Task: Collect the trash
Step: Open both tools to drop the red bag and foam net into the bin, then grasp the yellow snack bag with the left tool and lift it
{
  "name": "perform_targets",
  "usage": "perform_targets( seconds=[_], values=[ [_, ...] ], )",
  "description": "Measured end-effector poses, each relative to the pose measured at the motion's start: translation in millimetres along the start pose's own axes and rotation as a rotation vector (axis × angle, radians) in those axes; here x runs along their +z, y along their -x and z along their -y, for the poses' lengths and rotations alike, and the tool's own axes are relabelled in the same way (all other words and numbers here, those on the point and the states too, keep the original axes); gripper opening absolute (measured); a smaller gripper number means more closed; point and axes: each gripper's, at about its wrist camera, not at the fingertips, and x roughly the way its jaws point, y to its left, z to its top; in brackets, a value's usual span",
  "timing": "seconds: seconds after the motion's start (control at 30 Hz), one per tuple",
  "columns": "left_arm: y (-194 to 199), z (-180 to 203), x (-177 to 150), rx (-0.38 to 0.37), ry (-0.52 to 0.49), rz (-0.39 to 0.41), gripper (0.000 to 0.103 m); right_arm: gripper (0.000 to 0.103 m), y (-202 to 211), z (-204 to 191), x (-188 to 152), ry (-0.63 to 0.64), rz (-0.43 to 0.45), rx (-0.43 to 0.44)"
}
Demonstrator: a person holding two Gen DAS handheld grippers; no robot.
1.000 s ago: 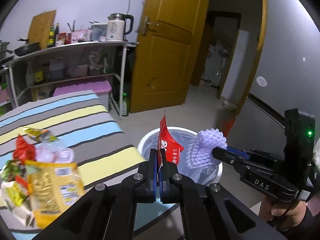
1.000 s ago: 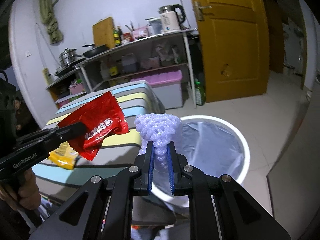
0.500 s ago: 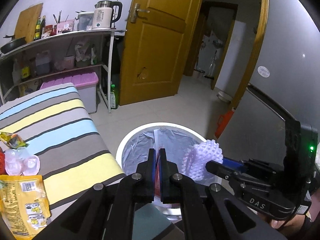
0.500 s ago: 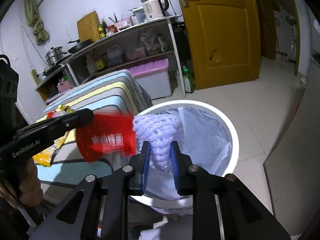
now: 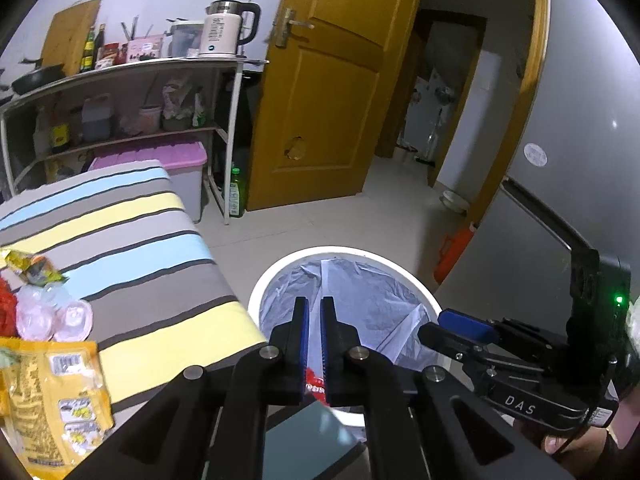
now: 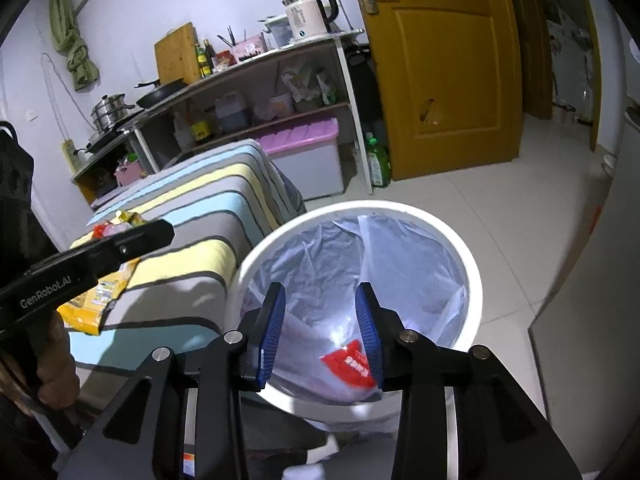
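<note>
Hovering over the white round plastic bin with its pale translucent liner (image 6: 452,240), both grippers stand empty.

Right gripper (image 6: 320,332): jaws have just been opening, now spread wide, nothing between them; the liner lies below the fingertips.

Left gripper (image 5: 314,340): fingers nearly pressed together with a slim gap, holding nothing.

Red crinkly foil snack wrapper (image 6: 352,364): at the bottom of the bin, below and beyond the right fingertips.

Remaining trash, well to the left of the left fingers on the striped grey, yellow and blue cloth (image 5: 132,240):
- yellow flat plastic snack packet (image 5: 52,396): likely light, limp, slippery; best pinched at a free edge or corner
- clear crumpled plastic cups (image 5: 56,316): probably light and crushable; take by a rim
</note>
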Motion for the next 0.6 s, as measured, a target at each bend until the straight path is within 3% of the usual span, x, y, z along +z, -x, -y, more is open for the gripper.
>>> perform_targets(
  seconds=[0.23, 0.33, 0.5, 0.6],
  values=[
    [35, -16, -6, 0.039, 0.034, 0.047, 0.005, 0.038, 5, -27, 4, 0.05, -0.001, 0.035],
    [52, -25, -10, 0.059, 0.055, 0.063, 0.012, 0.038, 9, -43, 3, 0.075, 0.001, 0.065],
    [82, -45, -20, 0.118, 0.083, 0.088, 0.015, 0.038, 17, -73, 0, 0.131, 0.01, 0.11],
    [100, -56, -28, 0.151, 0.093, 0.108, 0.025, 0.038, 20, -90, -3, 0.161, 0.009, 0.138]
  ],
)
